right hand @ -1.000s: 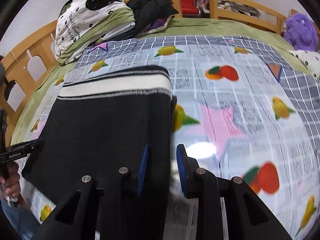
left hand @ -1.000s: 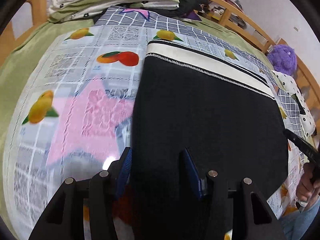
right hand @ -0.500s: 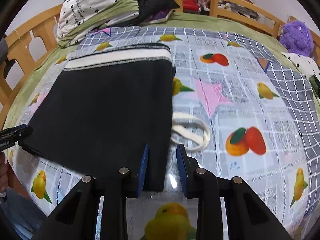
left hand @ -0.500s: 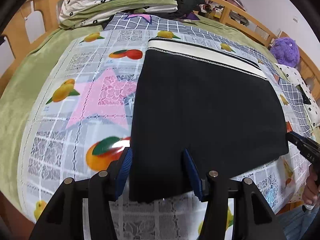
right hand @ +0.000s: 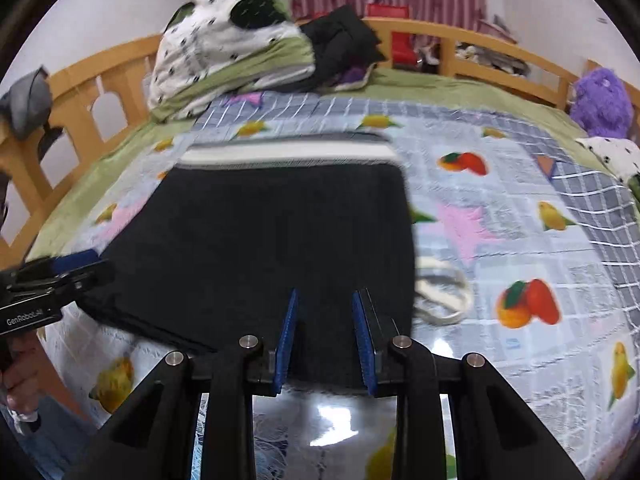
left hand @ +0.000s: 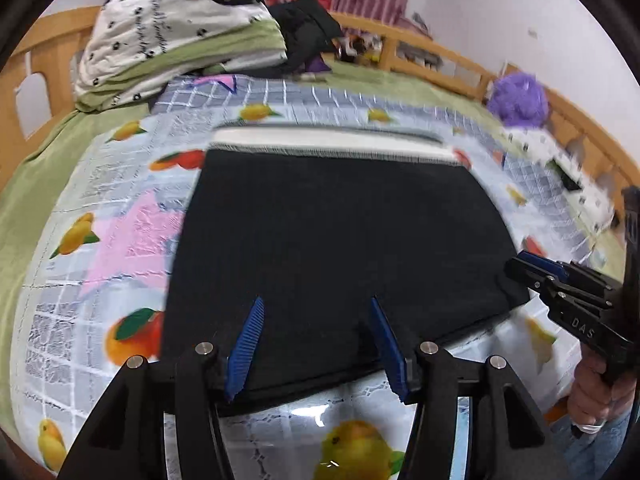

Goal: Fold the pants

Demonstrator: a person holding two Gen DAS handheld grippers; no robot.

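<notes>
The folded black pants (left hand: 332, 240) lie flat on the bed, with the white and black striped waistband (left hand: 328, 142) at the far end. They also show in the right wrist view (right hand: 272, 248). My left gripper (left hand: 316, 344) is open and empty above the near edge of the pants. My right gripper (right hand: 326, 340) is open and empty above the near right part of the pants. The right gripper also shows at the right of the left wrist view (left hand: 560, 284). The left gripper also shows at the left of the right wrist view (right hand: 52, 276).
A fruit-print sheet (left hand: 100, 264) covers the bed. A white drawstring loop (right hand: 442, 292) lies just right of the pants. Piled bedding (left hand: 180, 32) and dark clothes (right hand: 344, 44) sit by the wooden rail (right hand: 500, 60). A purple plush (right hand: 600, 104) sits far right.
Both grippers have pulled back and risen from the pants' near edge. The right gripper's jaws have opened wider. The pants stay flat.
</notes>
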